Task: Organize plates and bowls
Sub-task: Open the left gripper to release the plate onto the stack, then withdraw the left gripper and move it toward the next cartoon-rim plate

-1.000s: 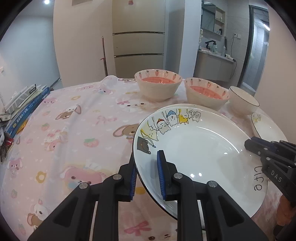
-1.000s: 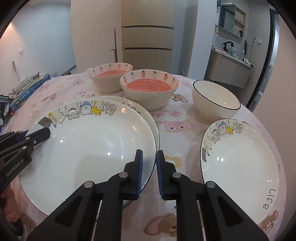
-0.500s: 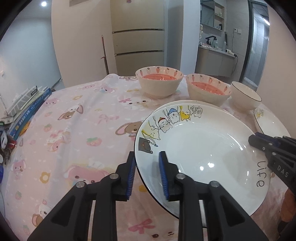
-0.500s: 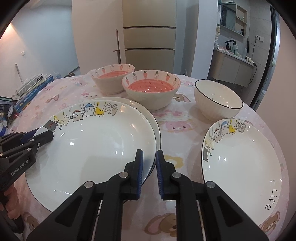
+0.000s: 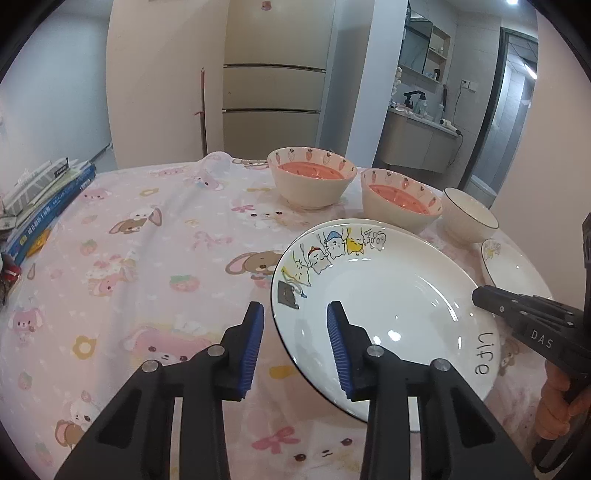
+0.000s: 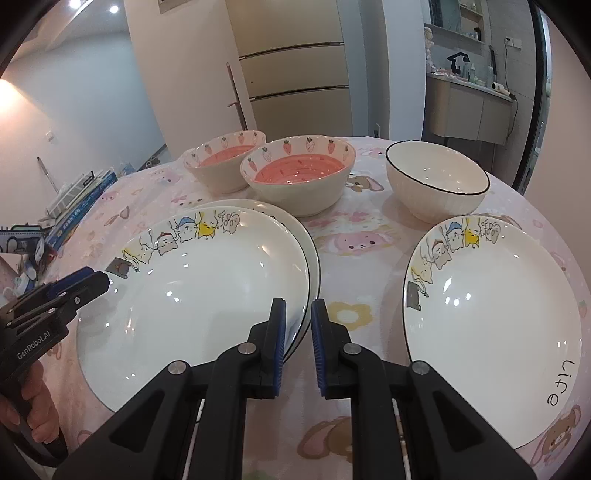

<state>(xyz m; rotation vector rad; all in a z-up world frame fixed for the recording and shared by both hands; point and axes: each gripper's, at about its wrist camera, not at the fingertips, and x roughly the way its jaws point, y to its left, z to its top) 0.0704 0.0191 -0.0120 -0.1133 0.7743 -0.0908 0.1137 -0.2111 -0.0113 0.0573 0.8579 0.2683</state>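
White cartoon plate (image 5: 388,306) tilted, "life" lettering toward right hand-held gripper (image 6: 298,334).

A home, by every sign: dining corner open to a washroom. Round table under a pink cartoon-animal tablecloth (image 5: 147,258), laid with white cartoon-rimmed ceramic plates (image 6: 495,306) and strawberry-patterned cream bowls with pink insides (image 6: 299,177). Behind it a tall beige multi-door refrigerator (image 5: 273,107) against plain pale walls. To the right, a beige vanity cabinet (image 5: 417,142) with a black tap (image 5: 412,98), bottles and a mirror shelf above. Stack of blue-spined books and papers (image 5: 44,199) at the table's left edge. Recessed ceiling lights (image 6: 75,4) overhead.
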